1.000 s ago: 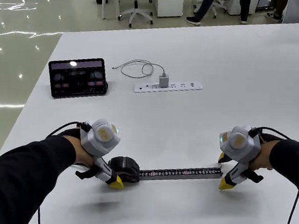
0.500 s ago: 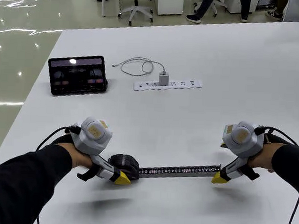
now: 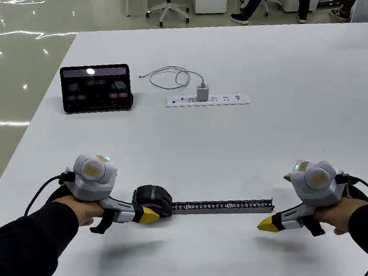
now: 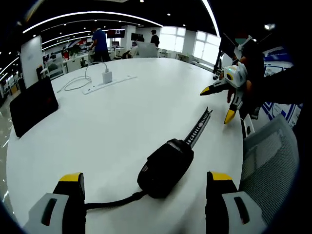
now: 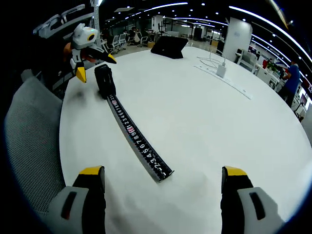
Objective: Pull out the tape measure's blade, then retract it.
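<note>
The black tape measure case (image 3: pixel 152 199) lies on the white table (image 3: pixel 244 147) with its blade (image 3: pixel 224 206) pulled out flat to the right. My left gripper (image 3: pixel 143 207) is open just left of the case. In the left gripper view the case (image 4: pixel 165 165) lies just ahead of the left gripper (image 4: pixel 146 177), between the lines of its jaws and touching neither. My right gripper (image 3: pixel 277 201) is open a little beyond the blade's free end. In the right gripper view the blade (image 5: pixel 136 141) ends just ahead of the right gripper (image 5: pixel 163 171), untouched.
A dark tablet (image 3: pixel 96 87) stands at the back left. A white power strip (image 3: pixel 207 100) with a plugged charger and a coiled cable (image 3: pixel 171 76) lies behind the work. A black strap (image 4: pixel 112 202) trails from the case. The table's near edge is close to my hands.
My right gripper has let go of the blade's end and backed off to the right. My left gripper has drawn back a little to the left. The blade stays extended.
</note>
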Tool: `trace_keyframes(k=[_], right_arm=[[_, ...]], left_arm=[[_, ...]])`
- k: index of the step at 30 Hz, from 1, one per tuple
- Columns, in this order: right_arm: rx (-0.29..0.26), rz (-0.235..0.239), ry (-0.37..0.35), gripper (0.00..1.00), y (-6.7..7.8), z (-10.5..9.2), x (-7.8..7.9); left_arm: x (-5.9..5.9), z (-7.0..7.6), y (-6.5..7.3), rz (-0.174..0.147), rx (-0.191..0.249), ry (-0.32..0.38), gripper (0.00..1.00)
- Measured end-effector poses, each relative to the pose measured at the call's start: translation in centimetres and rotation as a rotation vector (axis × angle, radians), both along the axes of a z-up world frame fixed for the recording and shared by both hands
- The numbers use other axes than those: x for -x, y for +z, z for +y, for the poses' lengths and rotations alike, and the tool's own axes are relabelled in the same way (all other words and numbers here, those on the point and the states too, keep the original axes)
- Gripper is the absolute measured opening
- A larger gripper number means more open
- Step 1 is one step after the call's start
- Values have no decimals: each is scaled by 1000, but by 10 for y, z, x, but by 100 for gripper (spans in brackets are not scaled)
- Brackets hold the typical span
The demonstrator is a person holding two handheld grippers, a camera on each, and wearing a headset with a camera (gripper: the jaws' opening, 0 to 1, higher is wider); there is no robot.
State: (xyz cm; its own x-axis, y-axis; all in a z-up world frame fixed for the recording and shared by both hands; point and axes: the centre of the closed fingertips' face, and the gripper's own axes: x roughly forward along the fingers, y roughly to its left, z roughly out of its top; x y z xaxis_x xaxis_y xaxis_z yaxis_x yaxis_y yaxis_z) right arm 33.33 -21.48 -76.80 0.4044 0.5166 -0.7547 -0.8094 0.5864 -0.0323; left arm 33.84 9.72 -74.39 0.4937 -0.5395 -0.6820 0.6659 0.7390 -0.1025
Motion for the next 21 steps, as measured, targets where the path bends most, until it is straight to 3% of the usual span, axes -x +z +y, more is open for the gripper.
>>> trace_keyframes(k=[6,8,11,16,19,21], right_arm=[[-58,-55,-85,100,7,-9,2],[-87,-54,-110,100,8,-11,6],[-77,-74,-114,100,9,-17,12],[-106,-106,-146,100,22,-26,21],[-117,-102,-153,100,26,-29,31],[-122,-123,-150,100,32,-30,38]], left_arm=[[6,10,14,-30,76,74,100],[9,15,16,-47,64,85,100],[16,22,18,-52,71,100,100],[26,41,17,-95,74,152,100],[31,48,19,-125,86,171,100],[37,50,20,-128,82,176,100]])
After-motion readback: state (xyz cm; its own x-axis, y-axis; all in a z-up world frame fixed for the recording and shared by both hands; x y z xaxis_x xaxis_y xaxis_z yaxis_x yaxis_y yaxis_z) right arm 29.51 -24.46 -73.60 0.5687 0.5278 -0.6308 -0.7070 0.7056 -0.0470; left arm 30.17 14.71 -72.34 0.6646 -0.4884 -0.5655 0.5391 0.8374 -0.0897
